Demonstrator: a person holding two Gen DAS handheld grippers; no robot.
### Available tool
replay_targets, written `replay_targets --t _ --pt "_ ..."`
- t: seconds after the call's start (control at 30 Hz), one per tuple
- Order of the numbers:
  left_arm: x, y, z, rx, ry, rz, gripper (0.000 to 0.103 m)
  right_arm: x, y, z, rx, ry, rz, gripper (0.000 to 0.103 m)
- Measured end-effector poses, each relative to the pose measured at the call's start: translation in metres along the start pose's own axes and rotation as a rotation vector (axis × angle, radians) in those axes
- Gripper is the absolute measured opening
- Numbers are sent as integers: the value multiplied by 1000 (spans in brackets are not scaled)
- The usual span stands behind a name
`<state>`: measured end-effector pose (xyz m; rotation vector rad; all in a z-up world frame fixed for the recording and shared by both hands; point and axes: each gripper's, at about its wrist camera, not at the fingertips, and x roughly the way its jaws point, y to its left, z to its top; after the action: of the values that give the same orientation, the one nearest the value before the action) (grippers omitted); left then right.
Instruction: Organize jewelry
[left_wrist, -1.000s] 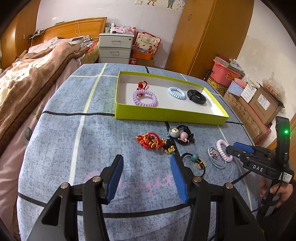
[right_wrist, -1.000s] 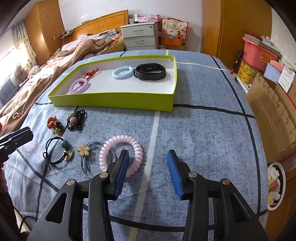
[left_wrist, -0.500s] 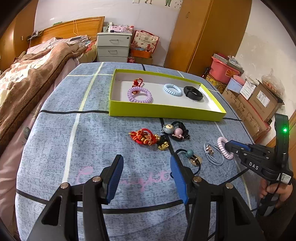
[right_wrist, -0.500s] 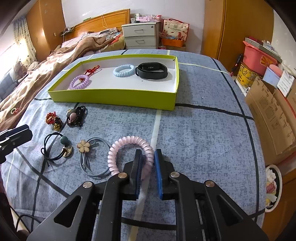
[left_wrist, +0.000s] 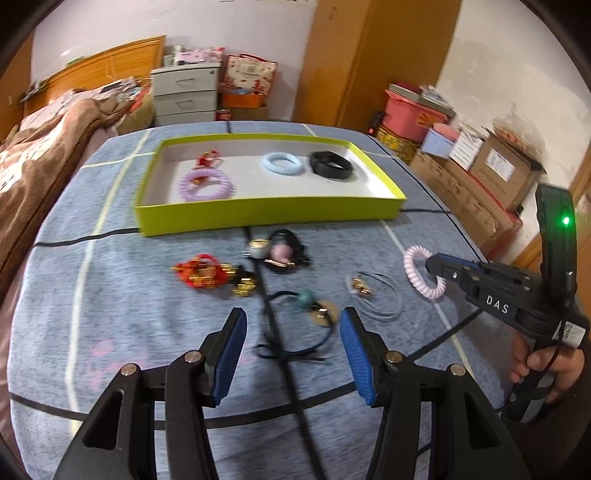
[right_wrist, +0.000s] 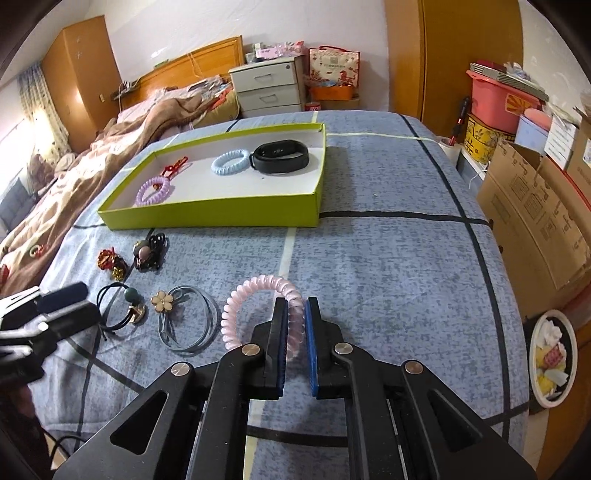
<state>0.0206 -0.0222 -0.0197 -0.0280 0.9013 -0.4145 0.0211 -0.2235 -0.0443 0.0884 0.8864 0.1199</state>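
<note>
My right gripper (right_wrist: 295, 314) is shut on a pink spiral hair tie (right_wrist: 236, 306) and holds it lifted off the blue cloth; it also shows in the left wrist view (left_wrist: 417, 273). My left gripper (left_wrist: 290, 328) is open and empty above a black hair tie with a teal bead (left_wrist: 306, 299). A lime green tray (right_wrist: 221, 218) at the back holds a purple spiral tie (right_wrist: 153, 190), a light blue spiral tie (right_wrist: 231, 162), a black band (right_wrist: 280, 157) and a red knot (right_wrist: 175, 166).
Loose on the cloth lie a red and gold ornament (left_wrist: 207, 273), a black tie with pink and grey beads (left_wrist: 280, 251) and a grey-blue tie with a flower charm (right_wrist: 184, 314). A bed stands at the left, cardboard boxes (right_wrist: 535, 206) at the right.
My right gripper closed on the pink spiral tie and raised it off the cloth. My left gripper shifted right, over the teal-bead tie, still open.
</note>
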Motion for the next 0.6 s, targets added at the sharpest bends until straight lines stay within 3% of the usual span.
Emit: replay_targets --t 0.23,0.6 --pt "21 -18 -1 28 46 6 55 -3 -5 0 11 -10 20 9" --pt "36 -29 1 89 50 130 55 -4 -8 0 19 -20 56 9"
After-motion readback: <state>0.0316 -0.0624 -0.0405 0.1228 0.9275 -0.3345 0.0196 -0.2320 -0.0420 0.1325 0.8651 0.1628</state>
